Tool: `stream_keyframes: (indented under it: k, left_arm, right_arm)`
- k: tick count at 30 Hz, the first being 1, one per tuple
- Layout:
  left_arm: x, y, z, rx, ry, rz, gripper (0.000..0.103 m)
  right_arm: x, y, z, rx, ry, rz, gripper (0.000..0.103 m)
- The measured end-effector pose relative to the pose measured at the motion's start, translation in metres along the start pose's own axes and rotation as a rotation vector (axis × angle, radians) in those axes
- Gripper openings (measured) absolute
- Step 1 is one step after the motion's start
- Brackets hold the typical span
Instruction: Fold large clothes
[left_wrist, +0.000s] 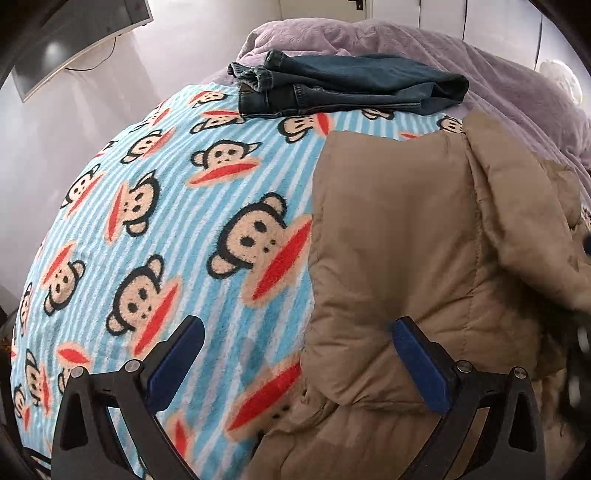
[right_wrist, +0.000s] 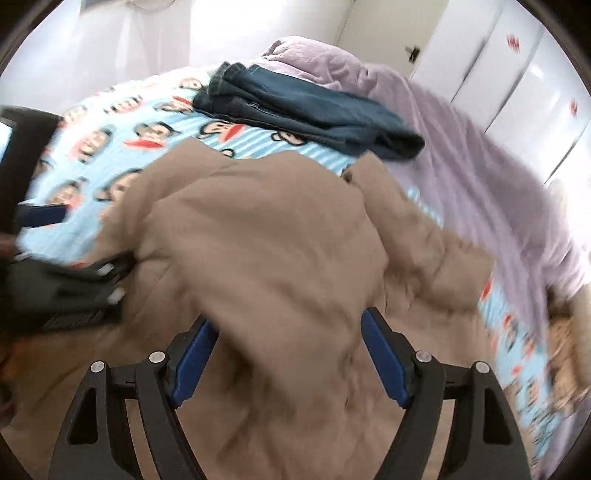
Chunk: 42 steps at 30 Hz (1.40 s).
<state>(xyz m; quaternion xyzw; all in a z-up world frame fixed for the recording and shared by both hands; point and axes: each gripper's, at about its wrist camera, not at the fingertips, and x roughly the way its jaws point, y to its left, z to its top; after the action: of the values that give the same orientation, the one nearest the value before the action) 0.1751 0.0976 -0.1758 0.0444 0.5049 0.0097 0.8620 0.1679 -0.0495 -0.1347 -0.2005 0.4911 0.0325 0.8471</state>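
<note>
While the tan puffy jacket (left_wrist: 424, 240) lies on the bed, both grippers hang over it with nothing held. The left gripper (left_wrist: 299, 354) has its blue fingers (left_wrist: 177, 362) spread wide apart, one over the monkey blanket (left_wrist: 155, 229) and one over the jacket's edge. The right gripper (right_wrist: 288, 354) also has its fingers (right_wrist: 384, 362) apart, with the jacket (right_wrist: 266, 229) lying under them; this view is blurry. Folded blue jeans (left_wrist: 343, 86) sit farther back on the blanket, well apart from the jacket. A purple cover (left_wrist: 498, 70) is bunched up behind the jeans and beside the jacket
</note>
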Motion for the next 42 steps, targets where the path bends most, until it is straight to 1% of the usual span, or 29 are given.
stream_keyframes:
  k: [1, 2, 4, 6, 8, 9, 10, 11, 12, 13, 14, 15, 16, 19, 22, 24, 25, 27, 28, 29, 30, 32, 33, 34, 35, 37, 39, 41, 42]
  left_arm:
    - [0.0, 0.001, 0.0, 0.001, -0.002, 0.0, 0.103]
    - [-0.001, 0.001, 0.0, -0.004, -0.003, -0.004, 0.103]
    - [0.0, 0.005, -0.001, -0.014, -0.003, -0.018, 0.103]
    - [0.003, 0.004, -0.002, -0.014, 0.001, -0.031, 0.103]
    - [0.009, 0.005, -0.001, -0.011, 0.005, -0.034, 0.103]
    - [0.01, 0.004, -0.002, -0.007, 0.006, -0.036, 0.103]
    - [0.011, 0.002, -0.001, 0.009, 0.012, -0.041, 0.103]
    - [0.011, 0.0, 0.001, 0.025, 0.019, -0.04, 0.103]
    - [0.01, -0.001, 0.004, 0.034, 0.029, -0.042, 0.103]
    - [0.009, 0.001, 0.007, 0.032, 0.042, -0.049, 0.103]
    - [0.006, 0.004, 0.011, 0.023, 0.051, -0.072, 0.101]
    - [-0.002, 0.008, 0.017, 0.001, 0.037, -0.105, 0.093]
    - [-0.008, 0.012, 0.023, -0.016, 0.014, -0.124, 0.087]
    - [-0.022, 0.014, 0.044, -0.022, -0.058, -0.144, 0.087]
    - [-0.009, 0.008, 0.056, -0.003, -0.07, -0.1, 0.087]
    - [0.011, 0.001, 0.058, 0.011, -0.037, -0.077, 0.087]
    - [0.019, -0.004, 0.055, 0.019, -0.006, -0.076, 0.087]
    - [0.024, -0.009, 0.05, 0.034, -0.008, -0.082, 0.087]
    - [0.022, -0.012, 0.048, 0.042, -0.013, -0.083, 0.087]
    - [0.021, -0.013, 0.047, 0.049, -0.018, -0.081, 0.087]
    - [0.02, -0.012, 0.048, 0.05, -0.02, -0.081, 0.087]
    - [0.016, -0.008, 0.052, 0.032, -0.036, -0.085, 0.087]
    - [0.013, -0.004, 0.056, 0.02, -0.058, -0.076, 0.087]
    - [0.013, -0.001, 0.06, 0.014, -0.068, -0.065, 0.087]
    - [0.014, 0.002, 0.064, 0.005, -0.074, -0.051, 0.087]
    - [0.021, 0.01, 0.069, -0.022, -0.057, -0.047, 0.087]
    - [0.032, 0.012, 0.068, -0.043, -0.018, -0.066, 0.087]
    - [0.045, 0.004, 0.063, -0.014, 0.014, -0.076, 0.087]
    - [0.048, -0.003, 0.06, 0.013, 0.015, -0.066, 0.087]
  right_arm:
    - [0.006, -0.017, 0.001, 0.076, 0.001, -0.013, 0.078]
    - [0.005, -0.034, -0.001, 0.166, -0.007, 0.005, 0.072]
    - [0.008, -0.086, -0.019, 0.457, 0.003, 0.107, 0.016]
    - [0.02, -0.125, -0.049, 0.735, 0.06, 0.211, 0.015]
    - [0.042, -0.164, -0.097, 1.011, 0.153, 0.352, 0.015]
    - [0.048, -0.178, -0.121, 1.116, 0.184, 0.401, 0.018]
    - [0.046, -0.186, -0.137, 1.165, 0.195, 0.416, 0.022]
    - [0.04, -0.191, -0.146, 1.172, 0.198, 0.403, 0.025]
    - [0.03, -0.195, -0.15, 1.15, 0.197, 0.368, 0.034]
    - [0.02, -0.197, -0.151, 1.121, 0.191, 0.342, 0.037]
    - [0.009, -0.198, -0.15, 1.088, 0.174, 0.323, 0.037]
    - [-0.004, -0.201, -0.146, 1.057, 0.139, 0.304, 0.037]
    - [-0.015, -0.203, -0.141, 1.024, 0.105, 0.279, 0.036]
    - [-0.027, -0.203, -0.115, 0.914, 0.03, 0.234, 0.025]
    - [-0.016, -0.199, -0.1, 0.845, 0.059, 0.217, 0.025]
    - [-0.003, -0.197, -0.103, 0.838, 0.124, 0.211, 0.025]
    - [0.011, -0.202, -0.111, 0.887, 0.182, 0.255, 0.025]
    - [0.019, -0.205, -0.13, 1.001, 0.225, 0.37, 0.026]
    - [0.022, -0.212, -0.142, 1.068, 0.225, 0.399, 0.033]
    - [0.021, -0.213, -0.147, 1.095, 0.219, 0.401, 0.041]
    - [0.021, -0.218, -0.152, 1.121, 0.2, 0.409, 0.055]
    - [0.023, -0.223, -0.158, 1.167, 0.155, 0.485, 0.057]
    - [0.026, -0.224, -0.159, 1.178, 0.152, 0.509, 0.051]
    - [0.028, -0.225, -0.159, 1.175, 0.155, 0.506, 0.022]
    - [0.028, -0.226, -0.157, 1.152, 0.163, 0.481, 0.01]
    - [0.022, -0.226, -0.158, 1.131, 0.164, 0.424, 0.01]
    - [0.018, -0.227, -0.166, 1.125, 0.186, 0.359, 0.01]
    - [0.021, -0.228, -0.18, 1.155, 0.21, 0.336, 0.009]
    - [0.023, -0.228, -0.188, 1.179, 0.218, 0.344, 0.009]
